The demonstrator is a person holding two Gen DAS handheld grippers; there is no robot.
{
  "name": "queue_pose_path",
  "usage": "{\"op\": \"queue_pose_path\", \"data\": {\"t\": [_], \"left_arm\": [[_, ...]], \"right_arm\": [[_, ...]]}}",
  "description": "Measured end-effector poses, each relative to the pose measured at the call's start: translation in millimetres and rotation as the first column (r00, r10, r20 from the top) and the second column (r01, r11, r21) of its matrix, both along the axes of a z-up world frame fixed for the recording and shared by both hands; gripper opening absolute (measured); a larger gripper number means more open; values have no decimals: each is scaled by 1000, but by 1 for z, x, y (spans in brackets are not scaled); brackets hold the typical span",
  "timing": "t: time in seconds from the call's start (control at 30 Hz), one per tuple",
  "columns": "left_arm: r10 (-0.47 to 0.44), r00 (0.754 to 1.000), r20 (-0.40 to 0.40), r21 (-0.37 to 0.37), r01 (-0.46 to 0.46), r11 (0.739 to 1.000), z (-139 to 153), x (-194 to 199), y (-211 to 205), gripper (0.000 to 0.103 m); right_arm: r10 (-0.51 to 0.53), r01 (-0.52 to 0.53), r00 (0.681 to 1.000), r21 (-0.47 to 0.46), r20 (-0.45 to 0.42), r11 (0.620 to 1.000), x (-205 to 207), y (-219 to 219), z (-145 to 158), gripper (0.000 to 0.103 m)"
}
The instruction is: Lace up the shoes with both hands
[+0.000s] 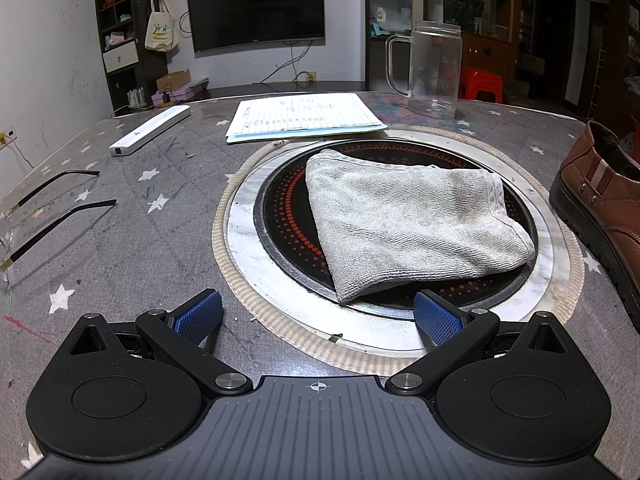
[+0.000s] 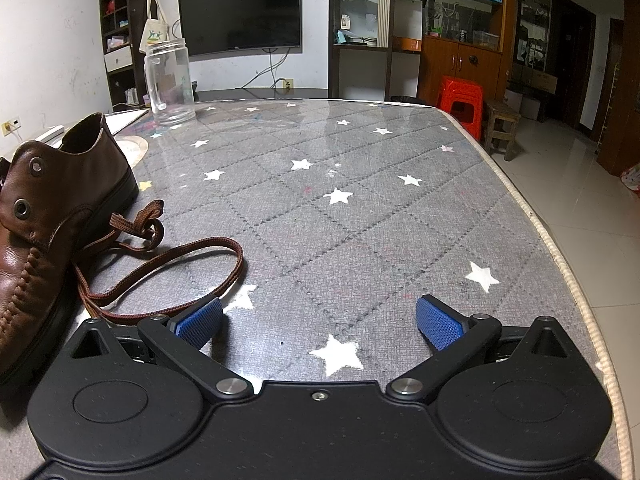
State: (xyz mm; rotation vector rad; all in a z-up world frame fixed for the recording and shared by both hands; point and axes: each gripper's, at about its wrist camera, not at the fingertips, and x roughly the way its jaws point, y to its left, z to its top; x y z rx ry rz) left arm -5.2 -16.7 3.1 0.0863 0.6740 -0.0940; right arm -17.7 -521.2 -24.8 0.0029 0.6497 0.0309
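My right claw [image 2: 320, 318], wide and empty, is nearer: lace [image 2: 160, 264] just left, beside the shoe [image 2: 44, 220]; left claw [image 1: 318, 314] wide too.

Nothing can be read: the handwriting on the lined paper [image 1: 304, 114] and the tote bag [image 1: 161, 32] print are illegible.

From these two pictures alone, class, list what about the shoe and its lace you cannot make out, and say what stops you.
- Shoe, left wrist view: toe and lace holes cut off by the right edge.
- Shoe, right wrist view: toe and far side cut off by the left edge, so whether the lace is threaded anywhere is unseen.
- Lace ends: one runs behind the right gripper, its tip hidden.
- Sheet of paper, left wrist view: writing too small to read.
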Motion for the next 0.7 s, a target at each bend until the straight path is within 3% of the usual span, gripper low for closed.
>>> {"op": "queue_pose_path", "data": {"t": [0.7], "left_arm": [[0, 1000, 0, 0, 0, 1000, 0, 0, 1, 103]], "right_arm": [[-1, 1, 1000, -6, 0, 1000, 0, -1, 1, 103]]}}
